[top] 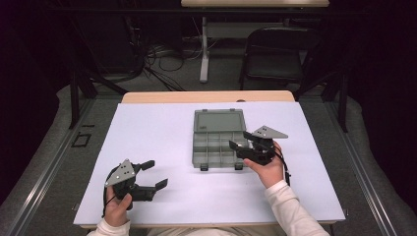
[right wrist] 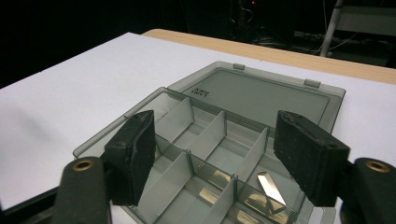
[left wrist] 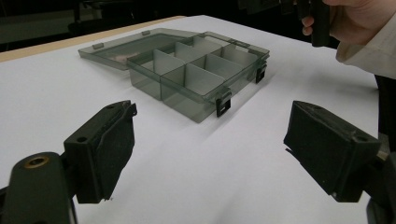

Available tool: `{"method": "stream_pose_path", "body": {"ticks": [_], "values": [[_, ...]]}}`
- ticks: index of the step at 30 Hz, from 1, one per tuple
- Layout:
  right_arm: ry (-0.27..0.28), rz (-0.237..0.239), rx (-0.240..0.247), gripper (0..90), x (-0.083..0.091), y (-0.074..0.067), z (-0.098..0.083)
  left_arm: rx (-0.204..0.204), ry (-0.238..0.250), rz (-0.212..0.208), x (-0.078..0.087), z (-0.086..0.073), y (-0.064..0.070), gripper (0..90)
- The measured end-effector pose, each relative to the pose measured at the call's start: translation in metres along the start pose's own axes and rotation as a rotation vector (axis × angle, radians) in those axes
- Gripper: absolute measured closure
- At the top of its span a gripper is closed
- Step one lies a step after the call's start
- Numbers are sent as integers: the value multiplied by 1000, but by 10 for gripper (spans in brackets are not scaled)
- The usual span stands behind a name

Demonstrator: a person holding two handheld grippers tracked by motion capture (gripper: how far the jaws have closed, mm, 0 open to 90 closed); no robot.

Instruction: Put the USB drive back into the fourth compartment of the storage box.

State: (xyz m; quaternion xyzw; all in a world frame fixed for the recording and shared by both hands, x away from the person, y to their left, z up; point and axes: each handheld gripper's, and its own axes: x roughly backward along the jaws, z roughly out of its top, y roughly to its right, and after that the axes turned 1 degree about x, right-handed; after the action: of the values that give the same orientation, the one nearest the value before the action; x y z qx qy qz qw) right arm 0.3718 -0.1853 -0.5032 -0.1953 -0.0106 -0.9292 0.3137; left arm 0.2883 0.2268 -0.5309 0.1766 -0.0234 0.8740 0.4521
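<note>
A grey see-through compartment box (top: 219, 147) lies at the middle of the white table top (top: 147, 137), its lid (top: 219, 120) folded flat behind it. My right gripper (top: 241, 141) hovers over the box's right side, jaws open with nothing between them. In the right gripper view the right gripper (right wrist: 215, 135) looks down on the dividers (right wrist: 219, 130), and a small shiny metal strip (right wrist: 270, 186) lies in a near compartment. My left gripper (top: 156, 173) rests low at the front left, open and empty. From the left gripper (left wrist: 210, 154) the box (left wrist: 196, 77) stands a short way ahead.
The white sheet covers a wooden table whose far edge (top: 206, 96) shows behind the box. Beyond it stand a dark folding chair (top: 275, 54), a white table leg (top: 204, 49) and cables on the floor. The right hand (left wrist: 355, 18) shows past the box.
</note>
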Motion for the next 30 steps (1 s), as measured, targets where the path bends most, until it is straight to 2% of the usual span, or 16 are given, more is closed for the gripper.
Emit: {"method": "stream_pose_path", "body": {"ticks": [5, 10, 14, 21, 30], "values": [[0, 4, -9, 209, 8, -4, 0, -10, -7, -3, -1, 1, 0, 156], [-4, 18, 9, 161, 15, -9, 1, -6, -3, -1, 0, 1, 0, 156], [-23, -7, 25, 161, 18, -15, 1, -7, -3, -1, -1, 1, 0, 156], [-63, 0, 69, 143, 28, -22, -3, -3, 0, 2, 0, 1, 0, 156], [-52, -10, 60, 114, 48, -18, -11, -3, 3, 0, 0, 1, -1, 156]]}}
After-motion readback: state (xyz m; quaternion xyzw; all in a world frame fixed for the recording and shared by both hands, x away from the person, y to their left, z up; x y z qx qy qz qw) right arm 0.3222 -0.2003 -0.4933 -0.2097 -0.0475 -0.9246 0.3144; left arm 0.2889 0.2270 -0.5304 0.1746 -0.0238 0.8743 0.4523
